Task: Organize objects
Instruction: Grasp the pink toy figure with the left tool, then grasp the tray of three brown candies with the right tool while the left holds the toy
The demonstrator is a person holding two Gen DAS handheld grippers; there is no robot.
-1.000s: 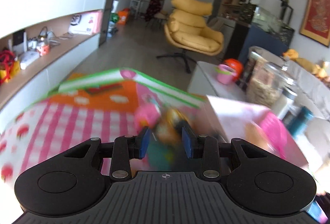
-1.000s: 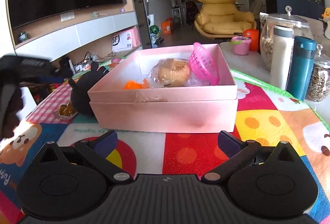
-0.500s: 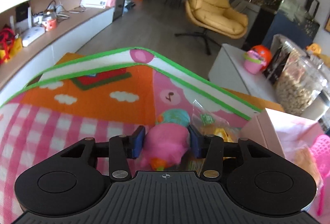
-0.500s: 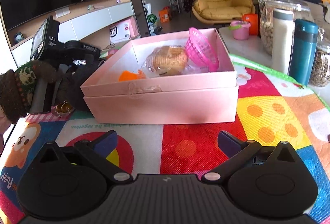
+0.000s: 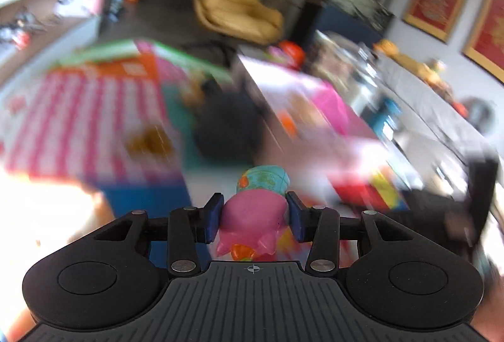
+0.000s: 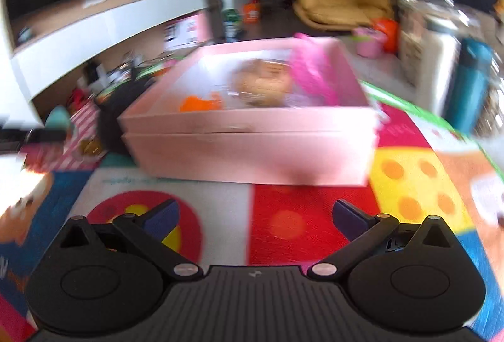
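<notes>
My left gripper (image 5: 254, 211) is shut on a pink toy with a teal head (image 5: 254, 217) and holds it above the colourful play mat (image 5: 94, 121). The left wrist view is blurred by motion. The open pink box (image 6: 252, 134) sits on the mat ahead of my right gripper (image 6: 255, 214), which is open and empty. Inside the box lie a wrapped brown bun (image 6: 263, 83), a pink basket (image 6: 315, 71) and an orange piece (image 6: 201, 102). The box also shows blurred in the left wrist view (image 5: 308, 109).
A black plush toy (image 6: 110, 121) lies left of the box, also in the left wrist view (image 5: 226, 128). A teal bottle (image 6: 472, 83), a white bottle and glass jars stand at the right. A yellow armchair (image 6: 340, 2) is behind.
My left gripper has lifted the pink toy off the mat and swung back and to the right. The right gripper has shifted slightly; both views are now blurred.
</notes>
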